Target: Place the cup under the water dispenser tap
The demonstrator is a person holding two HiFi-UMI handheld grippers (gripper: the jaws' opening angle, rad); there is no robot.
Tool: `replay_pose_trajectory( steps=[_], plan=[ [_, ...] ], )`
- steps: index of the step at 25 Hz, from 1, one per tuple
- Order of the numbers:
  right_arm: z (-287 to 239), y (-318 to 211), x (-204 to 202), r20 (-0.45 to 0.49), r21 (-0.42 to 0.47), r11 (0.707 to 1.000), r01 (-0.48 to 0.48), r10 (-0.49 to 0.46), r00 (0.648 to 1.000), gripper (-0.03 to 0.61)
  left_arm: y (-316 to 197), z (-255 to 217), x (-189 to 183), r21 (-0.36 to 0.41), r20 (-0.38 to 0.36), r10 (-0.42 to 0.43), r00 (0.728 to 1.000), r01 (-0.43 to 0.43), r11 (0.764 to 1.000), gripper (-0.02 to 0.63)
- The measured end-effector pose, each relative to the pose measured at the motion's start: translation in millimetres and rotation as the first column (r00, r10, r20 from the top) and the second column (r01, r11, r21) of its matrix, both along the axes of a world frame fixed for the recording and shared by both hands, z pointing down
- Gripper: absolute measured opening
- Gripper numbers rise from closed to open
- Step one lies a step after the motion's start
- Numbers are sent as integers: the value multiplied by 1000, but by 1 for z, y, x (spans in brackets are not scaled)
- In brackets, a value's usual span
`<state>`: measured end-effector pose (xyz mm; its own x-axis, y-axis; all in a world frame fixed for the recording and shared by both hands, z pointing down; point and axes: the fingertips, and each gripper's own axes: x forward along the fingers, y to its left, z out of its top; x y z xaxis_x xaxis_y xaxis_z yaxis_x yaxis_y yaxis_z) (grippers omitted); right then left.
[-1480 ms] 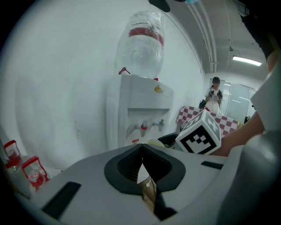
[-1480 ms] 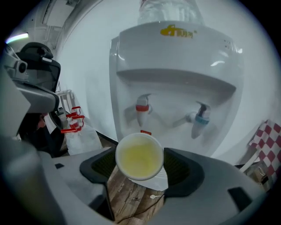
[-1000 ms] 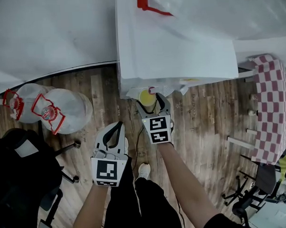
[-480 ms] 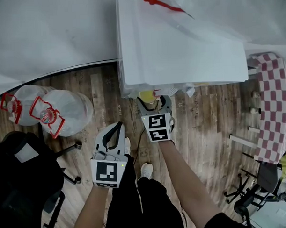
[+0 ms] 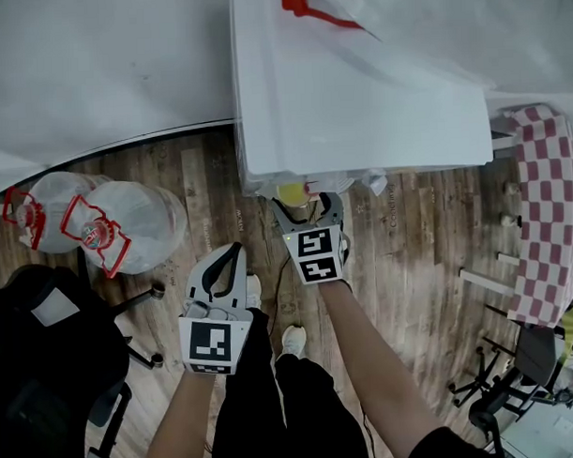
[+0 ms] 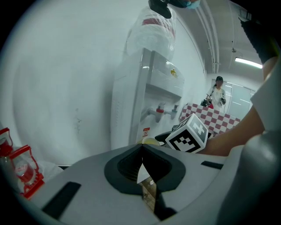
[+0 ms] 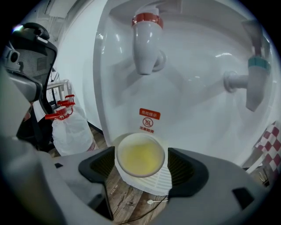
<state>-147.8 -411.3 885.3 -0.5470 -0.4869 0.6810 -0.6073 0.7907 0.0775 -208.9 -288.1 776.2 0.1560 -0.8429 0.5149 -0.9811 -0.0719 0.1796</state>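
Two jaws of the right tool (image 7: 141,165) clasp a cup (image 7: 140,154), yellow inside, at lower centre, below the dispenser's red tap (image 7: 147,41) and over its white drip tray (image 7: 160,183). The left tool (image 6: 141,149) is pinched shut, empty. Water jugs (image 5: 131,219) lie at left.

The cup (image 7: 140,154), small and round, white outside and pale yellow within, stands upright between the right gripper's (image 7: 141,161) jaws, over the white ribbed drip tray (image 7: 154,182) and below the dispenser's red-collared tap (image 7: 147,41).
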Motion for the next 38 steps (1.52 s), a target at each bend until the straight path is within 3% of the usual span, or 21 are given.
replay_pose_trajectory(
  steps=[10, 19, 22, 25, 29, 38],
  plan=[
    [-36, 25, 19, 13, -26, 1000, 14, -14, 1000, 364, 10, -41, 3, 10, 43, -20, 999, 20, 1000, 14],
    [-112, 67, 49, 71, -33, 998, 53, -51, 996, 357, 31, -109, 33, 52, 66, -33, 997, 30, 998, 14],
    [-140, 85, 66, 93, -25, 998, 56, -54, 994, 249, 48, -130, 49, 56, 71, -38, 997, 34, 998, 14],
    [-172, 101, 85, 123, -18, 998, 63, -61, 991, 192, 63, -153, 67, 63, 78, -49, 996, 44, 997, 14],
    [-219, 123, 112, 178, -13, 997, 73, -70, 982, 69, 84, -189, 99, 76, 65, -52, 996, 48, 996, 14],
    [-310, 174, 183, 295, -6, 998, 65, -61, 953, 23, 134, -266, 159, 115, 95, -45, 994, 34, 993, 14]
  ],
)
